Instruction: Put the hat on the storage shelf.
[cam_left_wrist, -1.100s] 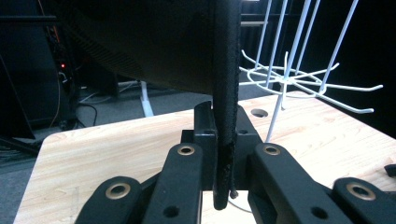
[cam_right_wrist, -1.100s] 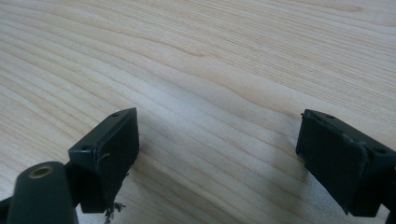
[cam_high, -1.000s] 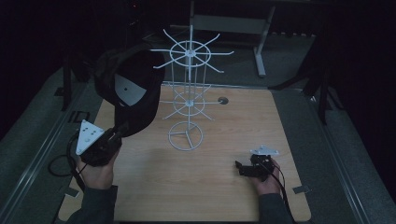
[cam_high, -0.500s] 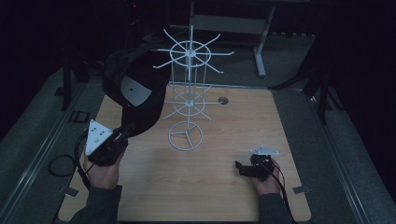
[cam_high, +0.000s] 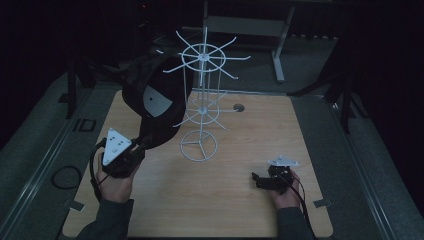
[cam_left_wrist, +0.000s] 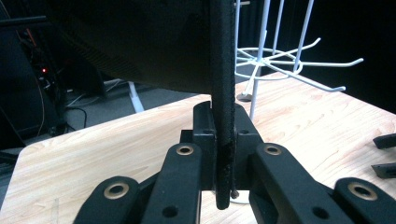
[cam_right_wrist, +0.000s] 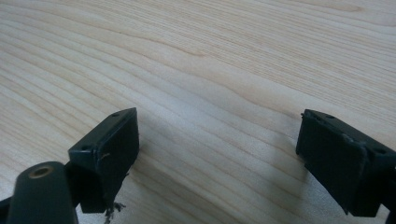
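The left gripper (cam_high: 134, 150), on the near side of the white wire rack (cam_high: 201, 107) and to its left in the high view, is clenched on the brim edge of a black cap (cam_high: 159, 102); the left gripper view shows the thin dark brim (cam_left_wrist: 222, 116) pinched upright between the two jaws. The cap hangs in the air just left of the rack's pole, its crown near the upper ring of hooks (cam_high: 204, 56) but not on any of them yet. The step in hand looks like carrying the cap to the rack; the next move likely calls for lifting and tilting it so a hook catches it, then letting go. The right gripper (cam_high: 257, 179) rests released on the wooden table (cam_high: 240, 210), near and right of the rack's base, with nothing between its jaws. The lower ring of hooks (cam_high: 202, 111) sticks out towards the cap and could snag it on the way.
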